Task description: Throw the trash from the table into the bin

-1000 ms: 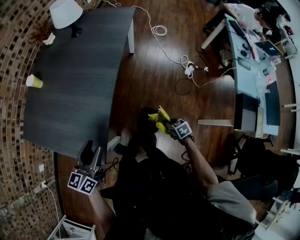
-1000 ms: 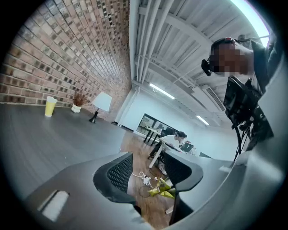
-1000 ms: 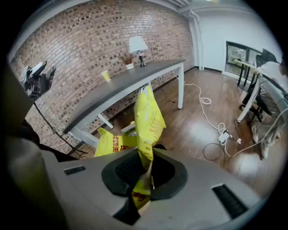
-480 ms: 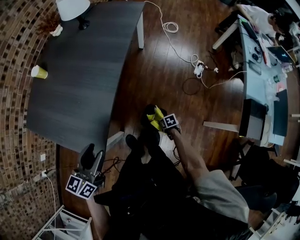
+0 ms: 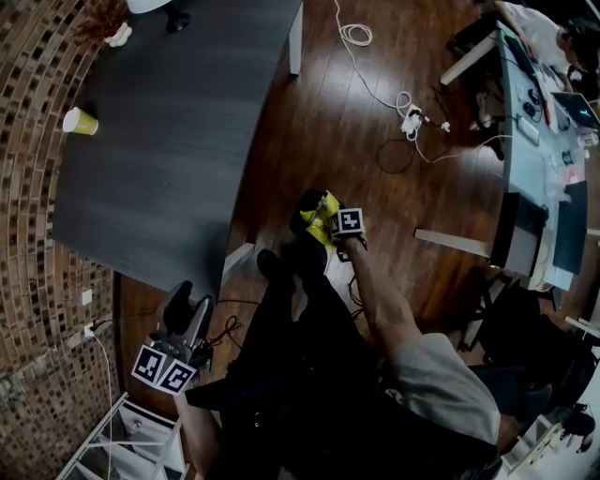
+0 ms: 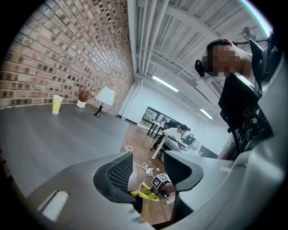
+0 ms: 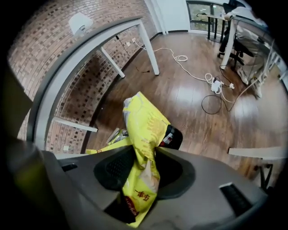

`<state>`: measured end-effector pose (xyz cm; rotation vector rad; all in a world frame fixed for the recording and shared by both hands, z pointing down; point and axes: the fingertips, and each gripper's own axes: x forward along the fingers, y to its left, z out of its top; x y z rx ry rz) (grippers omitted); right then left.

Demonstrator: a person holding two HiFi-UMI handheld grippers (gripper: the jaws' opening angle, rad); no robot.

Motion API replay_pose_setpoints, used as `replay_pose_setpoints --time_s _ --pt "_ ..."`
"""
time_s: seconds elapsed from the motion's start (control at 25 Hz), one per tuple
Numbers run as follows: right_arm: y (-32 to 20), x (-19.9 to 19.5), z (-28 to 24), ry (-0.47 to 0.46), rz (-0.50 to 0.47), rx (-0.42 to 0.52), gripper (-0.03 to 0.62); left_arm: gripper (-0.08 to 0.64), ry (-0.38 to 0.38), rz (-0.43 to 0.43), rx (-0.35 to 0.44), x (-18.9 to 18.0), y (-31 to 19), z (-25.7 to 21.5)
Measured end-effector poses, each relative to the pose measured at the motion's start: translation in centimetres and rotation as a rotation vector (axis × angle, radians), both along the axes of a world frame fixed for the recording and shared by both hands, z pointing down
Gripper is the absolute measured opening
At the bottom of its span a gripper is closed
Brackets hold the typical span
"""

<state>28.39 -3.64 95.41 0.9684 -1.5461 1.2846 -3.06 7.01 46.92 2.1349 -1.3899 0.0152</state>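
The head view is dim. The wooden floor (image 5: 319,131) has a soft white shine near the top, and the table (image 5: 159,141) looks dull and grey. The bottom middle is almost black. The brick wall (image 5: 28,234) bends round at the left edge. In the left gripper view, long ceiling lights (image 6: 165,83) glow bright, and the near grey parts are blurry. The right gripper view shows glare patches on the floor and black corners.

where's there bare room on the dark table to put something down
Most of the dark grey wooden table is bare: the whole stretch from the yellow paper cup to the near edge. The far end is crowded by the white lamp and small white plant pot.
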Motion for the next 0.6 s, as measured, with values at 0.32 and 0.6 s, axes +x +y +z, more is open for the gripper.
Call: replay_pose_setpoints --time_s 0.32,0.6 --pt "-0.3 0.2 -0.5 -0.02 0.053 0.011 0.242 0.227 0.013 0.035 0.026 -0.2 -1.1 -0.4" --pt "-0.2 0.8 -2.7 -0.047 0.086 0.064 0.241 0.227 0.033 0.028 0.047 -0.4 -1.5 -0.4"
